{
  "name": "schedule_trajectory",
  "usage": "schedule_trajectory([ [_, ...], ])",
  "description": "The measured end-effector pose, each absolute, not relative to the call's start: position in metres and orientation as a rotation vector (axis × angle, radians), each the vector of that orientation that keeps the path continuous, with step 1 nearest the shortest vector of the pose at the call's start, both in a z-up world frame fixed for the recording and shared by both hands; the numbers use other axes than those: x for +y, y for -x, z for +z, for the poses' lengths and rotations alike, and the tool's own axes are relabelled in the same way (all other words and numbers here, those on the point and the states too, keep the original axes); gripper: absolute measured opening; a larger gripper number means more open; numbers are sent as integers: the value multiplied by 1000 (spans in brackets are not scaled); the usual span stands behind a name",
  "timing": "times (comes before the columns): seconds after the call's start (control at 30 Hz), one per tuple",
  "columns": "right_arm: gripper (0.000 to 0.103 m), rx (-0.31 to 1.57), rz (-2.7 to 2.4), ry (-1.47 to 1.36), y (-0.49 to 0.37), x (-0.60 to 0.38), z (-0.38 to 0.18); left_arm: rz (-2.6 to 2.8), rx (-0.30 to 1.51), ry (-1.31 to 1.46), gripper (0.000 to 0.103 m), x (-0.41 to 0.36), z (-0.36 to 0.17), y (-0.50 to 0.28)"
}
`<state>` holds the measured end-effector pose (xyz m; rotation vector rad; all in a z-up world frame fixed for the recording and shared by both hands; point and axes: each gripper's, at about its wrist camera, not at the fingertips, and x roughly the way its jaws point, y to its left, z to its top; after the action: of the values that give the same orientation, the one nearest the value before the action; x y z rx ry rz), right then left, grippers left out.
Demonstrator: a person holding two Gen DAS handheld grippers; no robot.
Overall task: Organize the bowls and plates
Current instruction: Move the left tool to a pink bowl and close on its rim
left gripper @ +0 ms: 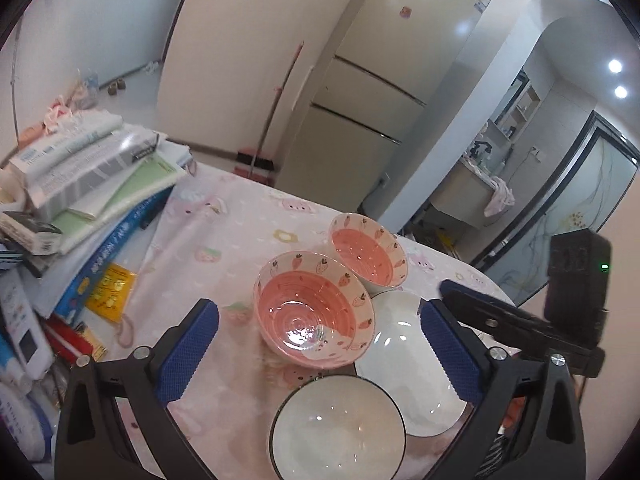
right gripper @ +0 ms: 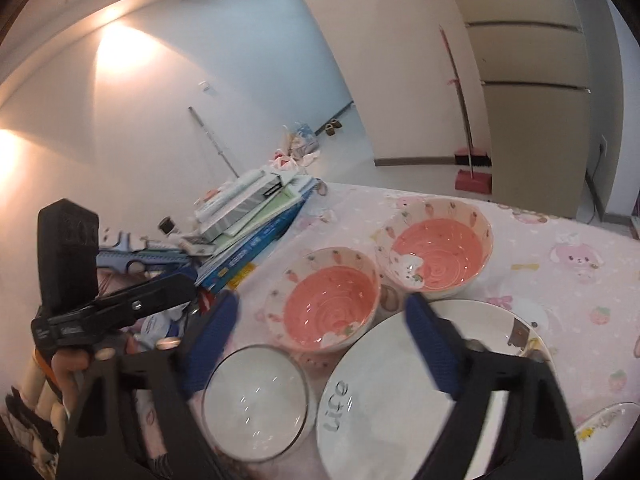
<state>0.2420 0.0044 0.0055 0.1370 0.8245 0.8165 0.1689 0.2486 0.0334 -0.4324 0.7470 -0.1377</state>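
Both grippers, left gripper (left gripper: pixel 320 344) and right gripper (right gripper: pixel 320 344), have spread jaws, and a bump could knock the near pink bowl (left gripper: pixel 314 316) beside the white plate (right gripper: pixel 400 392).

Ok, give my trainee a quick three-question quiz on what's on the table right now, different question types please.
1. True or false: the two pink bowls, the near one and the far one, are nested together.
2. Multiple choice: what is printed on the big white plate? A) home B) life C) nothing
3. Short answer: is the left gripper or the right gripper holding anything?

Key
1. False: they sit side by side on the pink tablecloth.
2. B
3. No: both hang open above the dishes, jaws apart, with the white bowl untouched below.
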Motion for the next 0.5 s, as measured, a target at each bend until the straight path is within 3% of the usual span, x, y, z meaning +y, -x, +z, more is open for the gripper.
schedule_trajectory([
  [0.03,63,846,806,-150,-250,6,-1,-133,756,429,91,249,32,-172],
  [0.07,49,870,805,-164,-258,8,-9,-129,767,419,87,250,28,-177],
  [0.13,35,911,813,-162,-270,16,-23,-128,790,406,82,251,20,-185],
  [0.2,34,933,797,-130,-275,23,-33,-117,838,386,63,249,7,-195],
  [0.27,31,951,806,-129,-279,28,-43,-103,853,386,55,249,-3,-200],
  [0.33,25,962,816,-123,-280,31,-51,-84,846,400,54,253,-12,-203],
  [0.5,18,955,790,-116,-285,28,-63,-102,892,434,39,259,-34,-209],
])
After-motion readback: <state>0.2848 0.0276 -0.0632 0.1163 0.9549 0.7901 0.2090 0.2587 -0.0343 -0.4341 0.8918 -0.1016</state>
